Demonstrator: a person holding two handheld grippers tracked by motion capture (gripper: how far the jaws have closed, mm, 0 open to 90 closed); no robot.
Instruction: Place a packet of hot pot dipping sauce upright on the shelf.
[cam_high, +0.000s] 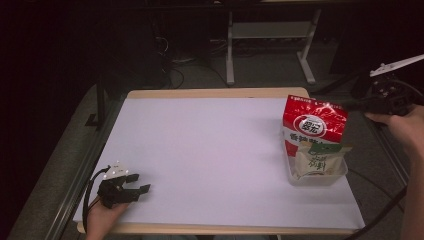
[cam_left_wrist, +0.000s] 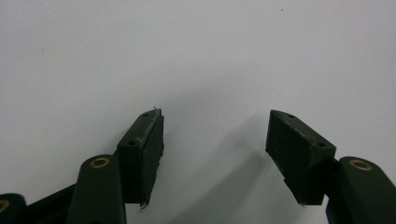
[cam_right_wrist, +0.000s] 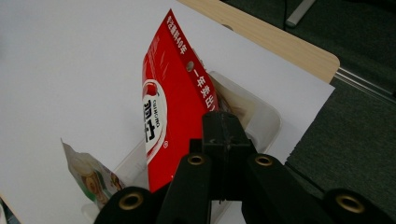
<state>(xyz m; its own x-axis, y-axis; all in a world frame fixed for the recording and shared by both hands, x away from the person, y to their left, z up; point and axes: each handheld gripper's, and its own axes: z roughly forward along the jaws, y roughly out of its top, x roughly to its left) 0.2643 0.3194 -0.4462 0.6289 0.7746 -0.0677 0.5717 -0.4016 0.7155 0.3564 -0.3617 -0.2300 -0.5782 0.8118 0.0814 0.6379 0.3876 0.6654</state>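
Observation:
A red snack bag (cam_high: 314, 125) stands upright in a clear plastic tub (cam_high: 331, 179) at the right side of the white table sheet. A cream and green snack bag (cam_high: 318, 161) leans in the tub in front of it. My right gripper (cam_high: 350, 105) comes in from the right and is shut on the red bag's top corner. In the right gripper view the closed jaws meet at the edge of the red bag (cam_right_wrist: 163, 107), with the tub (cam_right_wrist: 268, 119) and the cream bag (cam_right_wrist: 88, 177) beneath. My left gripper (cam_high: 136, 186) rests at the near left, open and empty (cam_left_wrist: 215, 135).
The white sheet (cam_high: 210, 150) covers a wooden table (cam_high: 215, 93). Dark floor, cables and a metal desk frame (cam_high: 270, 35) lie beyond the far edge. A metal rail (cam_high: 65, 200) runs along the table's left side.

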